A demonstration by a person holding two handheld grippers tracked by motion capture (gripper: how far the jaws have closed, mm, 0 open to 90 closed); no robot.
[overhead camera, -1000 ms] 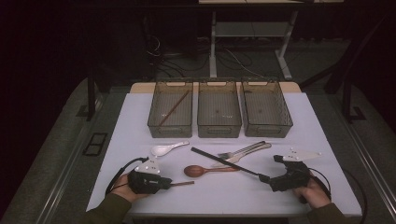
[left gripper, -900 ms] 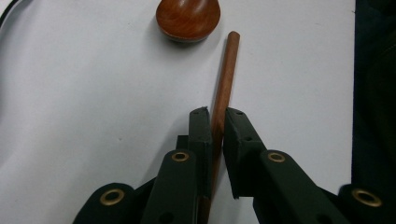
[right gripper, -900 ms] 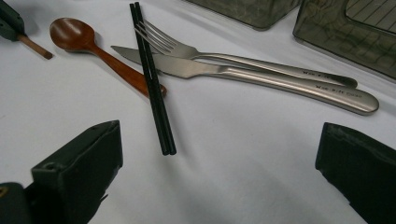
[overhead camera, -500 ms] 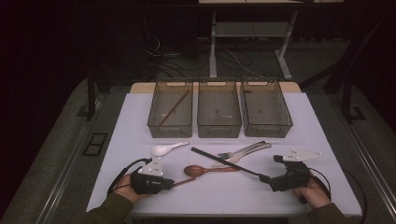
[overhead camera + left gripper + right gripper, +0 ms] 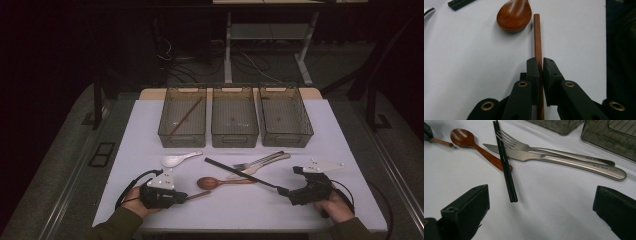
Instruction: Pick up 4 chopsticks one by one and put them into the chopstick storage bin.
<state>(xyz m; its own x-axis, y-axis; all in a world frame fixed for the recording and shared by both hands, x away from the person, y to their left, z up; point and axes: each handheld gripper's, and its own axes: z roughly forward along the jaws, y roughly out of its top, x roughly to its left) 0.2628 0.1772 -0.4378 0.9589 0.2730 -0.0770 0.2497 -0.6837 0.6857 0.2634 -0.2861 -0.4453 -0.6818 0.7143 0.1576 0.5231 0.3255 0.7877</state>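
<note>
My left gripper point(image 5: 184, 196) point(image 5: 541, 65) lies at the table's front left, shut on a brown wooden chopstick point(image 5: 199, 194) point(image 5: 537, 37). The stick's far end points at the bowl of a wooden spoon point(image 5: 220, 182) point(image 5: 514, 15) point(image 5: 474, 143). My right gripper point(image 5: 284, 192) point(image 5: 541, 215) rests at the front right, open, jaws wide apart with bare table between them. Just ahead of it lies the near end of a pair of black chopsticks point(image 5: 240, 173) point(image 5: 505, 162), which lie across a steel knife point(image 5: 564, 161) and fork point(image 5: 260, 161) point(image 5: 544, 150).
A white ceramic spoon point(image 5: 177, 159) lies left of centre. Three clear bins stand in a row at the back: the left bin point(image 5: 182, 142) holds another wooden chopstick point(image 5: 186, 117), beside the middle bin point(image 5: 234, 142) and right bin point(image 5: 287, 141). The table's front edge is close to both hands.
My left hand has shifted slightly with the wooden chopstick still in its jaws. The right gripper and the cutlery have stayed put.
</note>
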